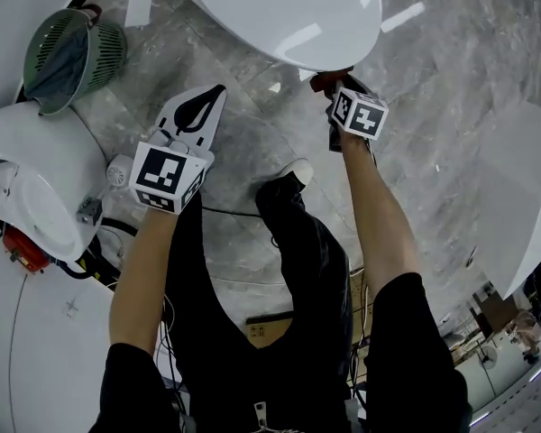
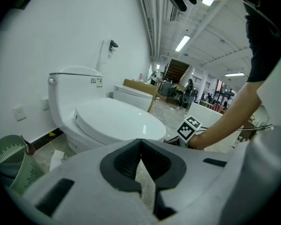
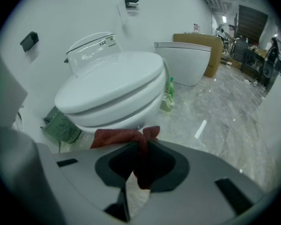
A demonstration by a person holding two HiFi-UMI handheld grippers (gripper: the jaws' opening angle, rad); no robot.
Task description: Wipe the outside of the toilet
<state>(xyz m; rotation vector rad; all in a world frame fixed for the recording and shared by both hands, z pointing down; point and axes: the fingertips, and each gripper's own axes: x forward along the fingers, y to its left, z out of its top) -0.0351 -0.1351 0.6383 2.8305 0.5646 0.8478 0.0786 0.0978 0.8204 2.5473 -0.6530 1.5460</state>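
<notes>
The toilet (image 1: pixel 279 12) fills the top centre of the head view, its lid closed, with the tank further back toward the wall as the left gripper view shows it (image 2: pixel 114 121). The right gripper (image 1: pixel 335 87) is held up at the front of the bowl, just right of centre in the head view. In its own view the jaws (image 3: pixel 141 146) are clamped on a dark red cloth (image 3: pixel 117 137). The cloth bunches above the jaw tips and lies right under the curved front of the bowl (image 3: pixel 112 90); whether it touches the porcelain cannot be told. In the head view only a bit of the cloth (image 1: pixel 327 78) peeps out beside the marker cube. The left gripper (image 1: pixel 215 93) hangs over the grey marble floor (image 1: pixel 451 70) left of centre, near the bowl but apart from it. Its jaws (image 2: pixel 141 140) are closed tip to tip, with nothing between them. A green slatted basket (image 1: pixel 72 54) stands by the wall at the upper left of the head view, beside the toilet. A green bottle (image 3: pixel 169 96) stands on the floor on the toilet's far side in the right gripper view.
</notes>
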